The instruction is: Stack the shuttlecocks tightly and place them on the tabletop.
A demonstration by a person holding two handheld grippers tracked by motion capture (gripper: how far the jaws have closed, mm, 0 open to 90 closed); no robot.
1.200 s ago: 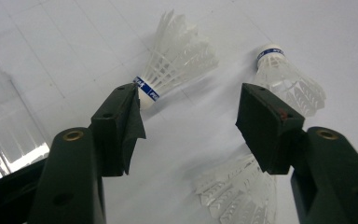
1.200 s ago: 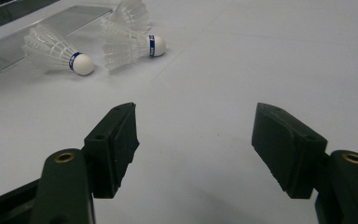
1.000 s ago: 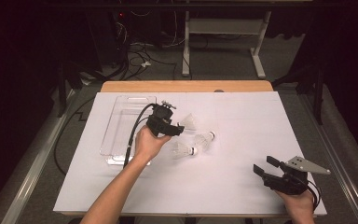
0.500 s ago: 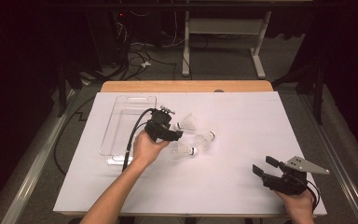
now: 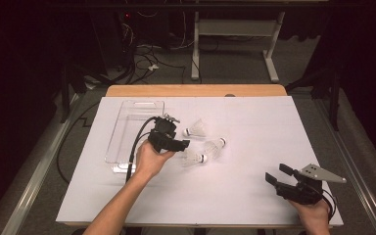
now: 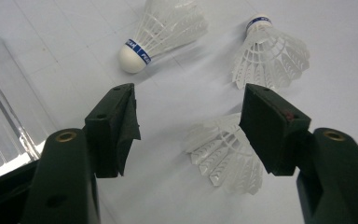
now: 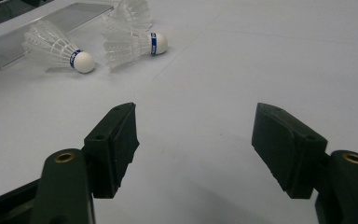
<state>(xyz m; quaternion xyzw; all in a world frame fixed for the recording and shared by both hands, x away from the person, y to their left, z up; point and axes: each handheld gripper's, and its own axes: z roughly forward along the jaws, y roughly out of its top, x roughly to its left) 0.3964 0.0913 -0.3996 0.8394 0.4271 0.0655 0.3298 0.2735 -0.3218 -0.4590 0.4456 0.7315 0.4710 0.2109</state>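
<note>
The left gripper [image 5: 176, 143] is being held over the white table [image 5: 254, 127], just beside the nearest shuttlecock [image 5: 194, 158], and its jaws are being kept widely spread; they have just been opening further. In the left gripper view, the feather skirt of that nearest shuttlecock [image 6: 226, 156] is being seen low between the spread jaws, close against the right-hand jaw; whether the pad is touching the feathers cannot be told, and nothing is being pinched. Two more shuttlecocks are being shown lying beyond the jaws: one with a blue band and white cork [image 6: 165, 30] and another beside it [image 6: 270, 53], both apart from the gripper. A clear plastic tray [image 5: 127, 125] is lying on the table behind the left hand [image 5: 149, 161]. The right gripper [image 5: 279, 177] is being held near the table's front edge, well apart from the shuttlecocks, with its jaws spread wide and nothing between them.
</note>
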